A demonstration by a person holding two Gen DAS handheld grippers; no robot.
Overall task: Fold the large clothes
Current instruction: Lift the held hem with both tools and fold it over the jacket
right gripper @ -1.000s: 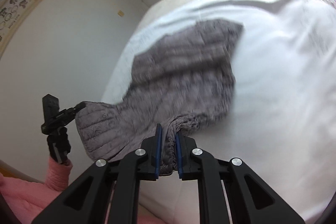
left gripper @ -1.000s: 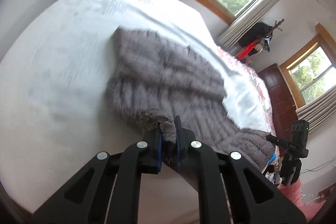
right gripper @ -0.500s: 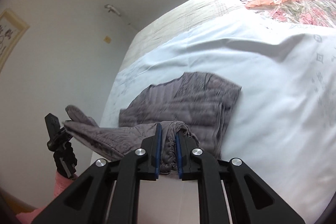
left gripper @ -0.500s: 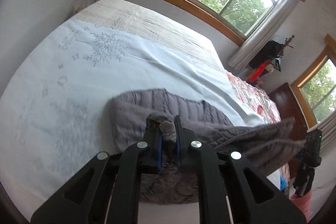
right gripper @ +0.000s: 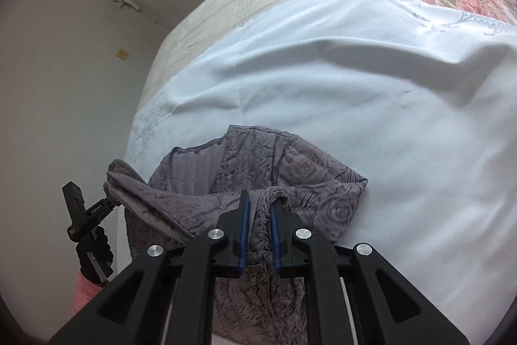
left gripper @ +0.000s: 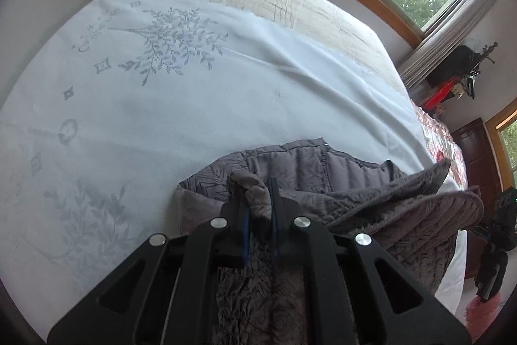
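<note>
Left gripper [left gripper: 258,209], lower centre of its own view: jaws nearly closed, blue pads [left gripper: 246,225] pinching a fold of grey jacket [left gripper: 310,164]. Pointed steeply down.

Right gripper [right gripper: 259,212], lower centre of its view: same posture, jaws clamped on a bunched jacket edge.

Pink sleeve [right gripper: 84,290] visible lower left of right view, under the left gripper.

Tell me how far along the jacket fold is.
Done: the jacket is doubled over on the sheet. In hand: left hand-held gripper and right hand-held gripper each pinch a bunched edge above the lower layer. Left: lay it down, release, fold smaller.
</note>
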